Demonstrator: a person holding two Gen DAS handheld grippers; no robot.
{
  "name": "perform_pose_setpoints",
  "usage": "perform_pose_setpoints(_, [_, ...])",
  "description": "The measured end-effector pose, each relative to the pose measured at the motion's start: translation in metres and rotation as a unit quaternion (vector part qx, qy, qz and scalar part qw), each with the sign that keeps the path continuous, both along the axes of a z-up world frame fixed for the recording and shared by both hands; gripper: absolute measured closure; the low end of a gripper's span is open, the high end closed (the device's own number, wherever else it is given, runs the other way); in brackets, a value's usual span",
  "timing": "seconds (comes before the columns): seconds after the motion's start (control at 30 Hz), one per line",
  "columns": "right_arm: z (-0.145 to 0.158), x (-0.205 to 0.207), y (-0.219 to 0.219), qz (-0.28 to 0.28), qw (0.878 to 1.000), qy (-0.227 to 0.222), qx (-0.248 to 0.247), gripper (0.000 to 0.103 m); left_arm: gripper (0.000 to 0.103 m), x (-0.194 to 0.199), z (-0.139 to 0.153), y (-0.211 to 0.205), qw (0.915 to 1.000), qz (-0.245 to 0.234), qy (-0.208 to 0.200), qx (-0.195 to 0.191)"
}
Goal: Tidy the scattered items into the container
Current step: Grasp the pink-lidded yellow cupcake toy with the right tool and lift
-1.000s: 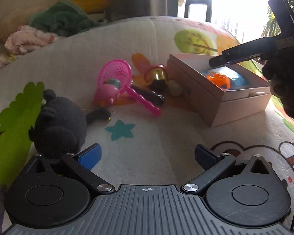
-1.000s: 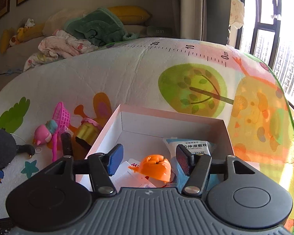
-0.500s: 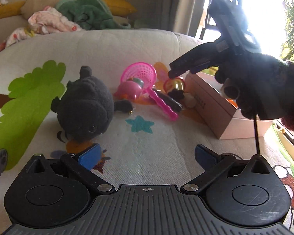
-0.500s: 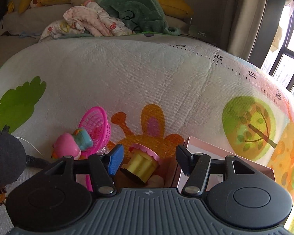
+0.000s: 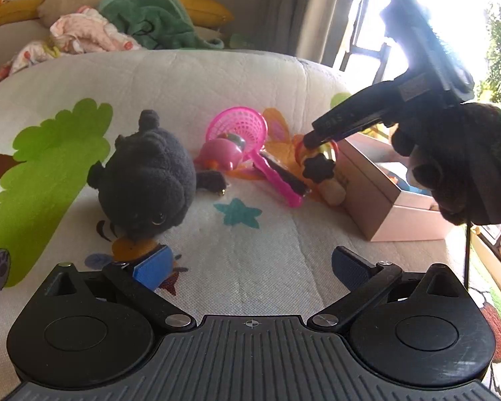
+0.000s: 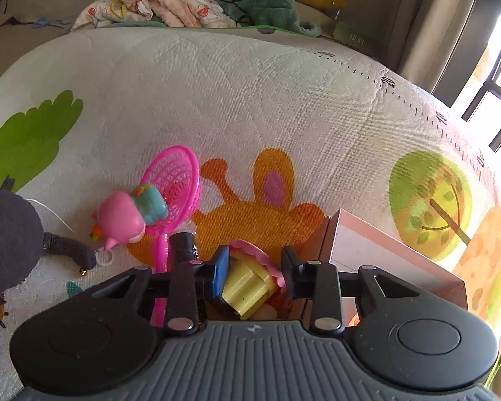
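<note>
Right wrist view, right gripper (image 6: 252, 272) now off the pink box (image 6: 377, 254), jaws closing around the yellow toy cup (image 6: 247, 284) beside it, left gripper (image 5: 250, 265) fingers apart, empty.

I am seeing black grippers (image 5: 250, 264) with blue pads (image 5: 152, 265), silver screws, and my dark knitted glove (image 5: 451, 167).

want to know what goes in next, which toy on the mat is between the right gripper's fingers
The yellow cupcake toy with the pink rim, beside the pink box; the right gripper is closing around it. The other toys lie left of it.
</note>
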State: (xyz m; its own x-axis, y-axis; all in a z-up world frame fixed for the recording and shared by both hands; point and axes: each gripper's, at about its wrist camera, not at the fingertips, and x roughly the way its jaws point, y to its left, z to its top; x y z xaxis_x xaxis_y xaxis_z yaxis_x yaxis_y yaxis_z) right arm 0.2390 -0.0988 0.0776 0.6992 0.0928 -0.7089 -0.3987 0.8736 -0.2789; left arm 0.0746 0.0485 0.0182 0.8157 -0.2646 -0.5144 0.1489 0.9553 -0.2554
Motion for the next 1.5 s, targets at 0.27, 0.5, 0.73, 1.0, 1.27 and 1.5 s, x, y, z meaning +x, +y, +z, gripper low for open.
perform_pose_setpoints(0.27, [0.029, -0.119, -0.044, 0.042, 0.997, -0.027, 0.067, 0.07, 0.0, 0.0, 0.0, 0.007, 0.9997, 0.02, 0.001, -0.016])
perform_pose_setpoints(0.5, [-0.009, -0.215, -0.07, 0.042, 0.993, -0.109, -0.007, 0.07, 0.0, -0.01, 0.007, -0.001, 0.9992, 0.026, 0.021, -0.019])
perform_pose_setpoints(0.73, [-0.037, -0.274, -0.076, 0.066, 0.987, -0.145, -0.026, 0.069, 0.0, -0.032, 0.027, -0.033, 0.9995, -0.025, 0.016, -0.01])
perform_pose_setpoints(1.0, [-0.024, -0.295, -0.096, 0.061, 0.991, -0.069, 0.1, 0.063, 0.0, -0.05, 0.04, -0.06, 0.9982, -0.058, 0.006, 0.016])
perform_pose_setpoints(1.27, [-0.013, -0.314, -0.123, 0.036, 0.981, -0.091, 0.166, 0.024, 0.0, -0.059, 0.036, -0.053, 0.9939, -0.015, -0.012, 0.109])
perform_pose_setpoints(1.5, [-0.01, -0.3, -0.164, -0.068, 0.96, -0.114, 0.245, 0.0, 0.0, -0.009, 0.035, -0.006, 0.9785, 0.105, -0.012, 0.178])
